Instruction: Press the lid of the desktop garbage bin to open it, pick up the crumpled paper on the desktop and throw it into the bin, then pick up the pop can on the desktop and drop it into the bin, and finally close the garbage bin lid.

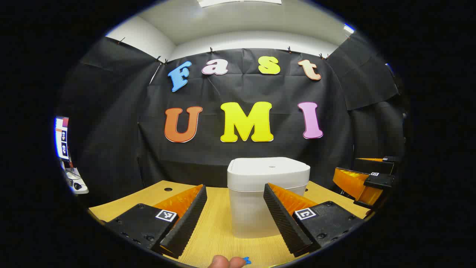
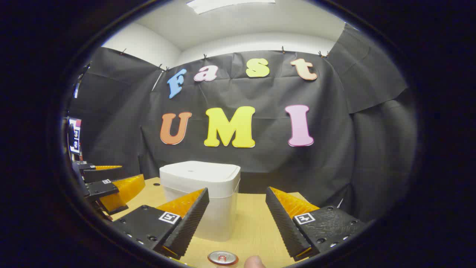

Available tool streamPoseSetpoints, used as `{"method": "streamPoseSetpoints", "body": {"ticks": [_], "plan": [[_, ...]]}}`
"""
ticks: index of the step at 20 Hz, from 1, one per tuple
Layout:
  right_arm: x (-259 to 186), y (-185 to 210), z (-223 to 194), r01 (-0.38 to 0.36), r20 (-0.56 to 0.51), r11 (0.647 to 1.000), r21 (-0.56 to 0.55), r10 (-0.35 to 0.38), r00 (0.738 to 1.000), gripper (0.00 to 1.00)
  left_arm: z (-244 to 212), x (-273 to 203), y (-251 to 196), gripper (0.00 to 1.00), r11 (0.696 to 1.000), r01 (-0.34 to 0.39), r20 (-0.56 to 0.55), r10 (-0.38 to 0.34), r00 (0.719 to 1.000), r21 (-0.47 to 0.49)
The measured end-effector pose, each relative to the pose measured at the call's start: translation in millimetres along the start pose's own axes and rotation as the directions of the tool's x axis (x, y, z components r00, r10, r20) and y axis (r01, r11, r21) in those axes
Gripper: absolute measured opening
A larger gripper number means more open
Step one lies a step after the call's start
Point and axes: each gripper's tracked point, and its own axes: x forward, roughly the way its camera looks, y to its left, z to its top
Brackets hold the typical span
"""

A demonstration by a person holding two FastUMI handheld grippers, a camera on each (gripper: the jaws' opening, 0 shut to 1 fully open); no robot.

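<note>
1. Left gripper [image 1: 234,214]: two wedge-shaped fingers with ribbed inner faces, on flat plates with screws.
2. Each plate carries a small square black-and-white marker at its inner corner.
3. Right gripper [image 2: 236,216]: same build, same markers, screws along the plate edges.
4. A fingertip [image 2: 254,262] shows at 6 o'clock.

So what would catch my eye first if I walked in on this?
Most likely the white garbage bin, standing with its lid shut at the middle of the wooden desktop. In the right gripper view, the top of a pop can sits just before the open right gripper. The left gripper is open too, pointing at the bin.
</note>
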Motion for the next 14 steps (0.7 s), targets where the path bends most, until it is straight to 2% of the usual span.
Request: {"method": "streamPoseSetpoints", "body": {"ticks": [3,7,10,14], "plan": [[1.9,0.8,-5.9,-0.002,-0.016,1.000,0.005,0.002,1.000,0.98,-5.9,-0.2,-0.5,0.99,1.000,0.005,-0.006,-0.005,1.000,-0.001],[3.3,4.3,-11.1,-0.004,-0.028,1.000,0.001,0.004,1.000,0.95,-10.1,1.6,-2.3,0.99,1.000,0.019,-0.012,-0.019,1.000,0.004],[2.9,11.8,-9.2,-0.030,-0.016,1.000,0.007,0.030,0.999,0.98,-5.8,1.2,0.9,0.99,1.000,0.009,-0.003,-0.009,1.000,-0.001],[6.4,18.3,-12.5,-0.069,-0.026,0.998,0.015,0.069,0.997,0.95,-4.4,-0.2,4.6,0.99,1.000,-0.011,0.002,0.011,1.000,0.009]]}}
